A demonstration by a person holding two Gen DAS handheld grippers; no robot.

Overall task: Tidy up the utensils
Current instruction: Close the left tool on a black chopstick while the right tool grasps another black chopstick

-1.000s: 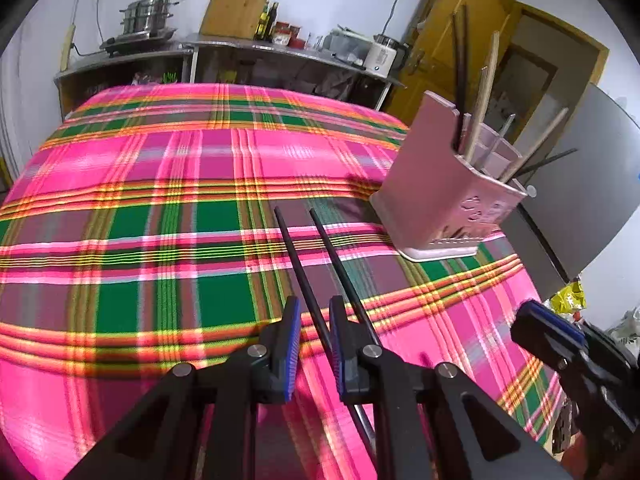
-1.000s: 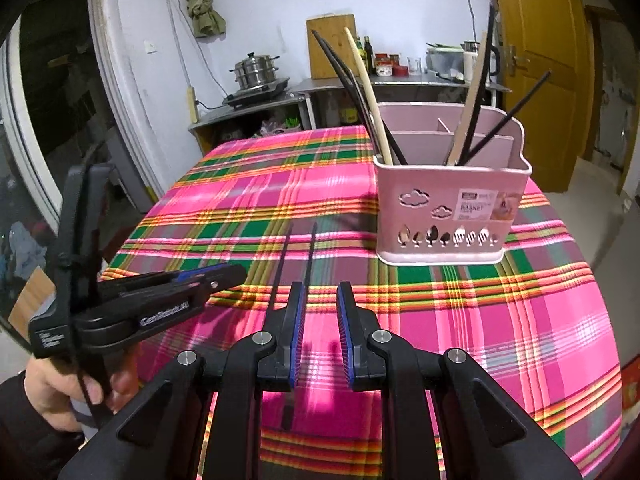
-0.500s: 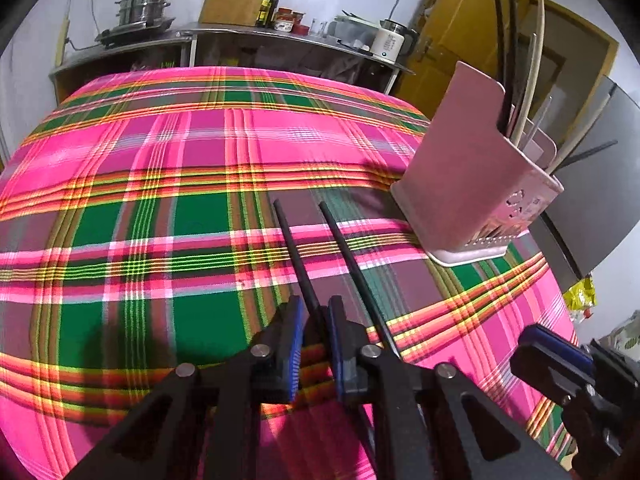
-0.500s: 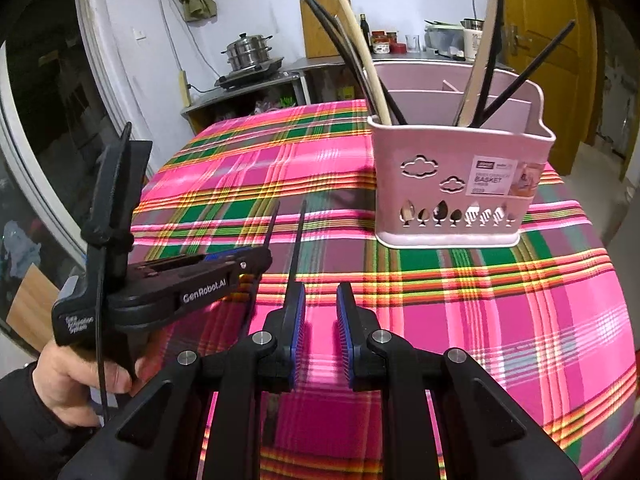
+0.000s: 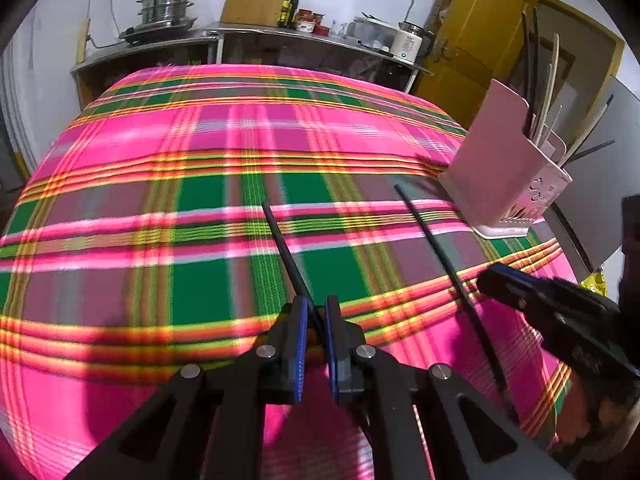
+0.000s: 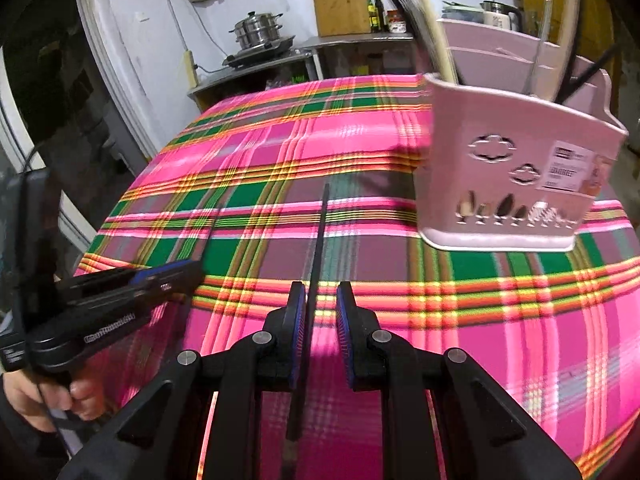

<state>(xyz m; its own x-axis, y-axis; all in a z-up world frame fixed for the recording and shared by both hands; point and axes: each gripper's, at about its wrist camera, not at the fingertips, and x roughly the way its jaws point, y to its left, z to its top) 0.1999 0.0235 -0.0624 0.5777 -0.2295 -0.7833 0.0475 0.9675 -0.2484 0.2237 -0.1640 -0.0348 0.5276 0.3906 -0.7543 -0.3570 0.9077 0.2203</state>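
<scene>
Two black chopsticks are over a pink and green plaid tablecloth (image 5: 200, 264). My left gripper (image 5: 316, 308) is shut on one chopstick (image 5: 284, 248), which sticks out ahead of the pads. The other chopstick (image 6: 318, 240) lies on the cloth and runs between the pads of my right gripper (image 6: 320, 292), close to the left pad; there is a gap, so the gripper is open. In the left wrist view this chopstick (image 5: 440, 256) sits beside the right gripper (image 5: 496, 280). A pink utensil holder (image 6: 520, 184) with several sticks stands at the right, also the holder (image 5: 500, 168).
A counter (image 5: 248, 36) behind the table carries a steamer pot (image 5: 164, 4), a wooden board and bottles. A yellow door (image 5: 480, 40) is at the back right. A grey panel (image 5: 600, 208) stands beside the holder. A person's hand (image 6: 40, 396) holds the left gripper (image 6: 188, 272).
The left jaws closed on one chopstick and carried it left, away from its mate. The right gripper came down and forward over the other chopstick, nearer the holder.
</scene>
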